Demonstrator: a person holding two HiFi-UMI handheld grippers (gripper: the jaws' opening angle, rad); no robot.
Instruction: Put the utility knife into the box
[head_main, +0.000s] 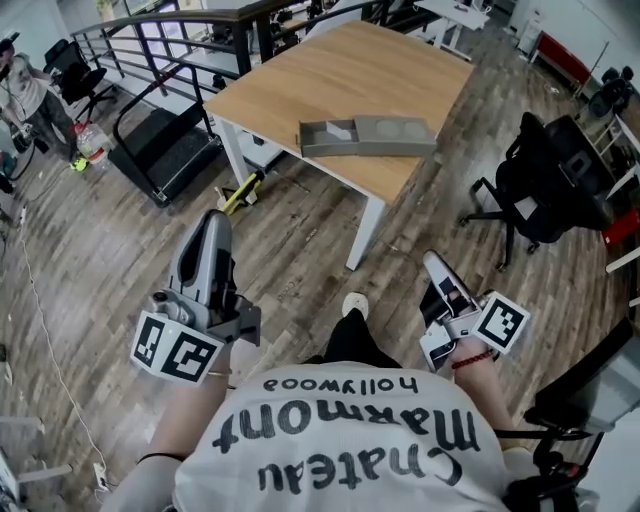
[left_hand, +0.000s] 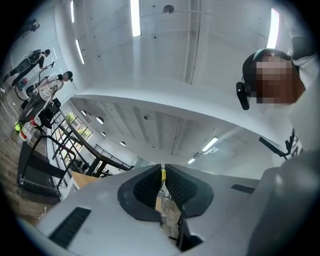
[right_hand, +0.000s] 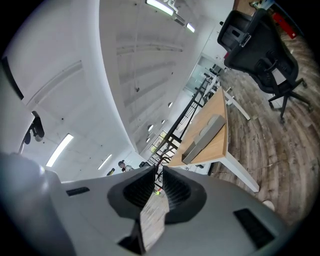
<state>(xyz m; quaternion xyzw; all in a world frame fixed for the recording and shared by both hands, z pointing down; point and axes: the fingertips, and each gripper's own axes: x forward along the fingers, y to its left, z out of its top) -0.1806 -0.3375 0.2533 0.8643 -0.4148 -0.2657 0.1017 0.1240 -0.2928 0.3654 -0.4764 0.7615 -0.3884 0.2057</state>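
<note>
Status: left gripper and right gripper are hovering short of the table, well apart from it, each showing jaws drawn to a slit and gripping nothing. Box is sitting near the table's front edge. I am seeing a yellow tool lying on the floor beside the table leg; whether it is the knife, I cannot tell.

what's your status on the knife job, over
Left claw and right claw both shut, empty, held low. Grey compartmented plastic box sits on light wooden table ahead, untouched. Utility knife not in view.
</note>
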